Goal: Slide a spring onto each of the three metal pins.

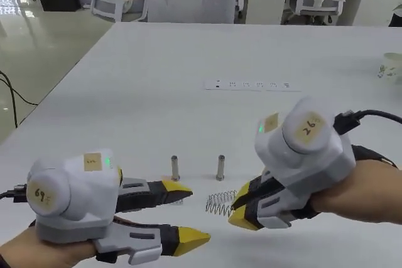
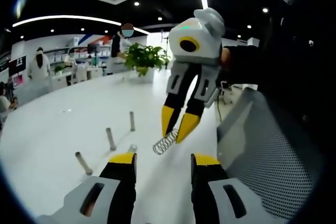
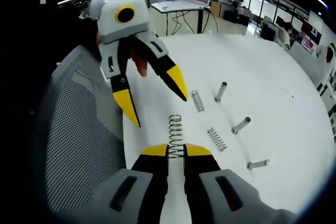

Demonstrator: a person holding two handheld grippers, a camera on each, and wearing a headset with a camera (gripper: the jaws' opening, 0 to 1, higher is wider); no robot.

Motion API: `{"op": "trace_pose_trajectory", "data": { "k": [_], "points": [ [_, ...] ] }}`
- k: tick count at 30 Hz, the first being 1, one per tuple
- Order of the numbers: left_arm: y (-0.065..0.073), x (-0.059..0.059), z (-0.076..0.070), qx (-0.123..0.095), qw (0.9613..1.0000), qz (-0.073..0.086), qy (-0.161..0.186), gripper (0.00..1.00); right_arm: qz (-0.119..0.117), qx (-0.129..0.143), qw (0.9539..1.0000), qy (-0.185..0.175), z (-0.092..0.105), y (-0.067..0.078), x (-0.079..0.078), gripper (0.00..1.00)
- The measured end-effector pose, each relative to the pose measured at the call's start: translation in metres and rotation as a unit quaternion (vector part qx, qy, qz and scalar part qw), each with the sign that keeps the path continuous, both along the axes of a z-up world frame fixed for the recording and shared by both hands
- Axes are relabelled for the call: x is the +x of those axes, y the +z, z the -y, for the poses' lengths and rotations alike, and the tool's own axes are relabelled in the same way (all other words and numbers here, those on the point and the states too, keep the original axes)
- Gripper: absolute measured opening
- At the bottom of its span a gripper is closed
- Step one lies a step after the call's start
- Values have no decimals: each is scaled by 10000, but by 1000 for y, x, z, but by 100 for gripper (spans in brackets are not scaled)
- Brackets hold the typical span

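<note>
Two short metal pins (image 1: 175,167) (image 1: 220,166) stand upright on the white table (image 1: 188,80). All three pins (image 3: 221,92) (image 3: 241,125) (image 3: 258,164) show in the right gripper view. My right gripper (image 1: 242,211) (image 3: 176,151) is shut on one end of a wire spring (image 1: 220,202) (image 3: 175,132), which sticks out past its tips, low over the table in front of the pins. Two more springs (image 3: 197,100) (image 3: 216,139) lie loose near the pins. My left gripper (image 1: 188,213) (image 2: 164,159) is open and holds nothing, facing the right one.
A white power strip (image 1: 248,85) lies farther back on the table. A grey mesh chair back (image 2: 262,150) (image 3: 79,129) is close behind the near table edge. Office chairs (image 1: 188,3) stand at the far side. A small cup (image 1: 392,67) sits at the right edge.
</note>
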State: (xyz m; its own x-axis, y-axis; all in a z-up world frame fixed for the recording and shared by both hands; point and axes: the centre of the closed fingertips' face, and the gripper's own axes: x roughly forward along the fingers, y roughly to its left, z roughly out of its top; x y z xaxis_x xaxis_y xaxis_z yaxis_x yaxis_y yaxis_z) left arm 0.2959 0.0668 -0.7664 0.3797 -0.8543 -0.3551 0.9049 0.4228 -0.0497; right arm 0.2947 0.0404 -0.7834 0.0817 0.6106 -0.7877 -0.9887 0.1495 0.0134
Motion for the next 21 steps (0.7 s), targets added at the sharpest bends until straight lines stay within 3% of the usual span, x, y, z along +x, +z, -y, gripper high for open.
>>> {"op": "trace_pose_trajectory", "data": {
  "k": [21],
  "points": [
    [-2, -18, 14, 88, 9984, 36, -563, 12, -198, -120, 9976, 659, -4, 0, -26, 7]
  ]
}}
